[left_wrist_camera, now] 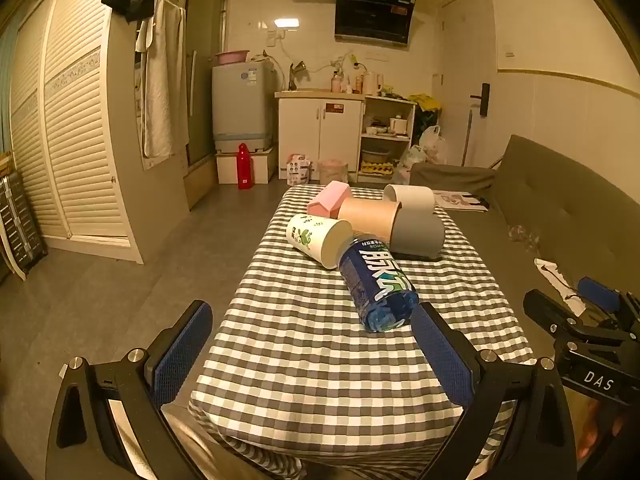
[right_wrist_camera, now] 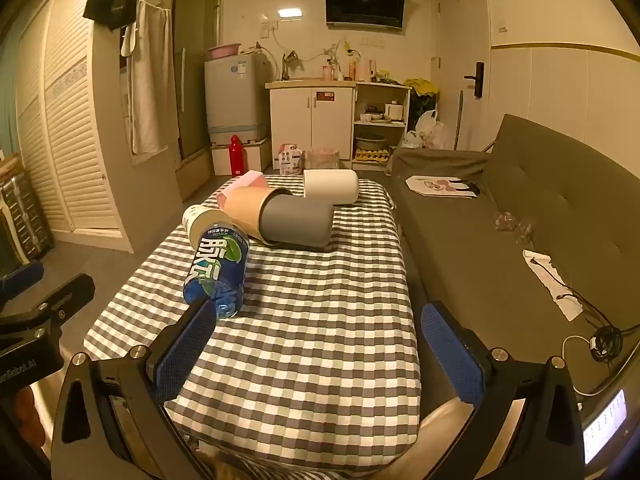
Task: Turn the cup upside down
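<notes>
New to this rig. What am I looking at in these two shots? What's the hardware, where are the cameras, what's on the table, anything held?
No robot arm: a person carries a two-finger gripper in each hand, each with a fisheye camera looking along its blue-padded fingers. One shot is from the left gripper, the other from the right gripper. Both are open and hold nothing. On the checkered table lie a blue bottle with its top in a white printed cup, a tan cup against a grey holder, a white cup and a pink house-shaped box. All cups lie on their sides.
</notes>
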`<action>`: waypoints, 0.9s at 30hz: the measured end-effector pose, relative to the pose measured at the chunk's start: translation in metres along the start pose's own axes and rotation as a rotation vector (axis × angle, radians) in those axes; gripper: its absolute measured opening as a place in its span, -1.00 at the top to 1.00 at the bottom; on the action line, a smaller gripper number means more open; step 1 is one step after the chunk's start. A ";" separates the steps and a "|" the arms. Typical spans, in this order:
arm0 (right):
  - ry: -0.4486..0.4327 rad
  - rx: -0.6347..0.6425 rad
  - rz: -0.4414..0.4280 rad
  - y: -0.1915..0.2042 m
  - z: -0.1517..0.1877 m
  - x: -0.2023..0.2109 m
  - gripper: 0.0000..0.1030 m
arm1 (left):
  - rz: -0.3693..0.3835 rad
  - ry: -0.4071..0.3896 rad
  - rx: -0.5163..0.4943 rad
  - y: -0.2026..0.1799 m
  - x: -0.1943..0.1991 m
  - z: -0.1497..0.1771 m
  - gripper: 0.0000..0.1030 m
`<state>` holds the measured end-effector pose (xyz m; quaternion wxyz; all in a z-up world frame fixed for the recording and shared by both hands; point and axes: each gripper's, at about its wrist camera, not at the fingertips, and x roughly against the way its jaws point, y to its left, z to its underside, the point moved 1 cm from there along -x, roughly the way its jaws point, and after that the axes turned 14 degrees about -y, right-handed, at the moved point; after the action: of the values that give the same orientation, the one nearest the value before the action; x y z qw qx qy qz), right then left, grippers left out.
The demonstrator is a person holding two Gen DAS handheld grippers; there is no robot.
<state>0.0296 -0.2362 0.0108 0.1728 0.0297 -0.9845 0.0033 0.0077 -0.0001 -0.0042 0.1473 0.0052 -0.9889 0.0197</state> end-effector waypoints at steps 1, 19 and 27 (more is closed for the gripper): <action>0.001 0.000 0.000 0.000 0.000 0.000 -0.99 | 0.002 -0.004 -0.001 0.000 0.001 0.000 -0.99; 0.005 0.003 -0.004 0.001 0.002 -0.002 -0.99 | -0.006 0.000 -0.004 0.002 -0.003 0.000 -0.99; 0.012 0.006 -0.004 0.003 0.001 -0.002 -0.99 | -0.006 0.000 -0.004 0.002 -0.003 0.000 -0.99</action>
<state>0.0308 -0.2333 0.0088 0.1787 0.0320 -0.9834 0.0059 0.0109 0.0019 -0.0054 0.1474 0.0080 -0.9889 0.0172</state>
